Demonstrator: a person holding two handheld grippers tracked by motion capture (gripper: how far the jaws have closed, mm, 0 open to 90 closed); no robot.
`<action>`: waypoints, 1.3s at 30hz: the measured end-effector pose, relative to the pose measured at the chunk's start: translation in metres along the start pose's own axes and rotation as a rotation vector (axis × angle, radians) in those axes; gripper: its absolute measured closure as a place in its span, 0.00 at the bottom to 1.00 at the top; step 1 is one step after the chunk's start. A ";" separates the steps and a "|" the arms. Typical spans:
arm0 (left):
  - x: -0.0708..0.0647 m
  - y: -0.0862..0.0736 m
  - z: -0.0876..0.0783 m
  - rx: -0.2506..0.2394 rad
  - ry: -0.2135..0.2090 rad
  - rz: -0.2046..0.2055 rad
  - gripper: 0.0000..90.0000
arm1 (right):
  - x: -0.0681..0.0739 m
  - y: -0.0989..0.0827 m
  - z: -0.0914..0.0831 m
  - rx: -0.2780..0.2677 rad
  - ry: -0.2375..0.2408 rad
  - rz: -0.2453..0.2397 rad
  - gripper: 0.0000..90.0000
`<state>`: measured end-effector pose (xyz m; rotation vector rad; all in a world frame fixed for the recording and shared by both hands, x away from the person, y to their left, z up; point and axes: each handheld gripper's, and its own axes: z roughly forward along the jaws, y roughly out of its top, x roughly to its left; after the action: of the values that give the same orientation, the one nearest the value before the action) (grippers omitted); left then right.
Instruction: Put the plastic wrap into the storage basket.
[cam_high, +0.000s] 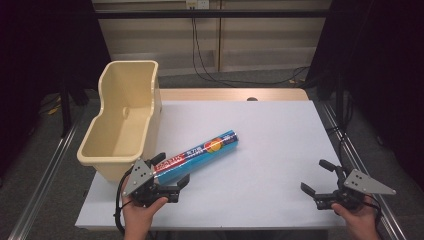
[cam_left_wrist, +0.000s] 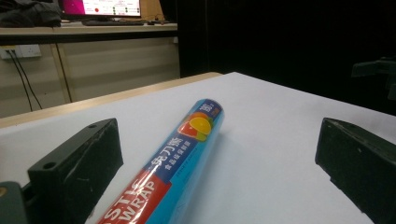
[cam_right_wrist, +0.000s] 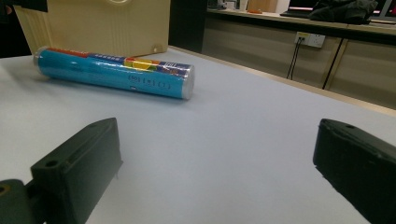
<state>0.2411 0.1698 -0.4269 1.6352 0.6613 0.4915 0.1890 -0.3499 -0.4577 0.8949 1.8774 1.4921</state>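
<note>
A blue roll of plastic wrap (cam_high: 196, 153) lies on its side on the white sheet covering the bench (cam_high: 270, 130), angled so that its near, red-labelled end sits just beside the cream plastic bin (cam_high: 125, 117) and its far end points out toward the middle of the sheet. The bin stands left of the roll, overhanging the sheet's left edge. The left gripper (cam_high: 167, 172) sits at the roll's near end with its jaws spread wide, one on each side of the roll; in the left gripper view the roll (cam_left_wrist: 180, 156) runs up between them without touching either. The right gripper (cam_high: 320, 177) rests well to the right of the roll, near the sheet's right front corner, jaws likewise apart with nothing between them. Between roll and right gripper the sheet lies bare. Beyond the roll, a strip of wooden benchtop edge (cam_high: 235, 94) shows.
</note>
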 end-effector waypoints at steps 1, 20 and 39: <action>0.000 0.000 0.000 0.000 0.000 0.000 0.00 | 0.000 0.000 0.000 0.001 0.002 0.000 0.00; -0.003 0.021 0.034 0.132 -0.054 0.003 0.00 | 0.002 0.001 0.002 0.009 0.012 -0.025 0.00; 0.017 0.052 0.090 0.434 -0.124 -0.001 0.04 | 0.004 0.002 0.004 0.027 0.044 -0.039 0.01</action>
<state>0.3195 0.1098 -0.3916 2.0542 0.7081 0.2511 0.1899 -0.3438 -0.4571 0.8389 1.9396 1.4777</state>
